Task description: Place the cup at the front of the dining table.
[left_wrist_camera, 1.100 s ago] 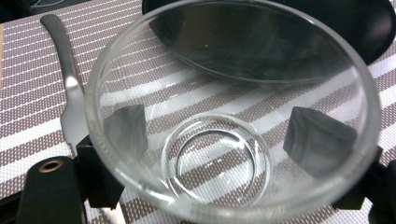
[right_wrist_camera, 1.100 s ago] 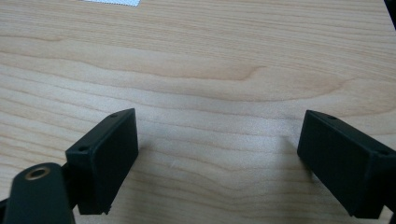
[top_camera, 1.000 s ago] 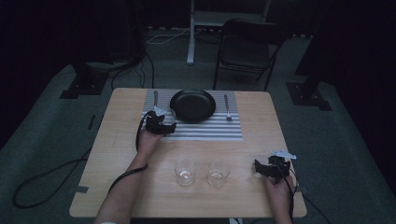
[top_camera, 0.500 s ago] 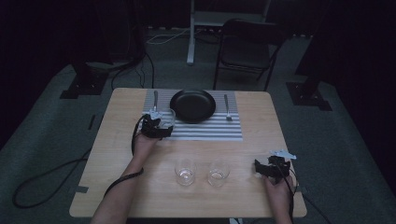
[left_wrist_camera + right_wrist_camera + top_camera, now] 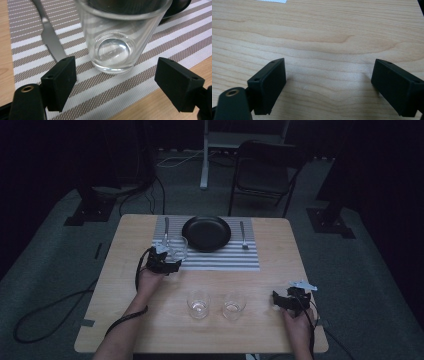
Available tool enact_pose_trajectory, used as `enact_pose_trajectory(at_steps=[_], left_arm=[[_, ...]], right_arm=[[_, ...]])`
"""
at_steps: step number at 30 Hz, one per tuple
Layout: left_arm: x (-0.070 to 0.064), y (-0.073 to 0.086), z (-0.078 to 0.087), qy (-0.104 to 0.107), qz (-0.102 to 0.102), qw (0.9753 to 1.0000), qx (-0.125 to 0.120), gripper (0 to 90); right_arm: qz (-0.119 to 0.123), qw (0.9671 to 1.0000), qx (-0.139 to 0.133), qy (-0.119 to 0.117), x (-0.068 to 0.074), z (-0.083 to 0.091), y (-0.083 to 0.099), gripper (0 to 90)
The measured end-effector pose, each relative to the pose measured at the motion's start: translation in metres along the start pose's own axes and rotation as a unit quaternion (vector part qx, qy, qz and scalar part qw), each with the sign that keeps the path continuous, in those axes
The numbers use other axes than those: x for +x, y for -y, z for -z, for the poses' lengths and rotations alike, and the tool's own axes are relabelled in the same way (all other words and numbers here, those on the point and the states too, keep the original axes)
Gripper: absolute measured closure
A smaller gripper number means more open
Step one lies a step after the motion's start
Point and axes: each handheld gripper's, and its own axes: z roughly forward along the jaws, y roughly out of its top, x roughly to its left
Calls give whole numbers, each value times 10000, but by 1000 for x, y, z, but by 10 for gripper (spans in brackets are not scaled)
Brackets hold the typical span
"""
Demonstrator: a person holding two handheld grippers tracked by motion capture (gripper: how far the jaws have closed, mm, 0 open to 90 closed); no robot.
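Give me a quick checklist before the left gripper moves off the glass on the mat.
1. Left gripper open: ok, jaws spread wide.
2. Jaws off the glass: ok, it sits beyond them, untouched.
3. Glass upright on the mat: ok.
4. Knife apart from the glass: ok, it lies beside it.
5. Right gripper free: ok, open over bare table.
6. Two glasses near the front edge upright: ok.

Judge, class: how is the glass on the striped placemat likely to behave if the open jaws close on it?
The glass looks smooth-walled and tapered toward its base, so it may slip. Probably fragile, being clear glass. Its thick base suggests it resists tipping on the placemat.
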Motion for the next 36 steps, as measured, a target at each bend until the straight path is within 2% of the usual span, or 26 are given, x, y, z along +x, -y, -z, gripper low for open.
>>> enact_pose_trajectory(at_steps=[18, 27, 36], left_arm=[[5, 10, 30, -4, -19, 9998, -181, 184], [4, 19, 38, 39, -22, 9997, -238, 184], [9, 32, 54, 56, -7, 9996, -274, 184]], right_arm=[[0, 10000, 0, 0, 0, 0, 0, 120], [-1, 10000, -1, 0, 0, 0, 0, 120], [0, 10000, -1, 0, 0, 0, 0, 120]])
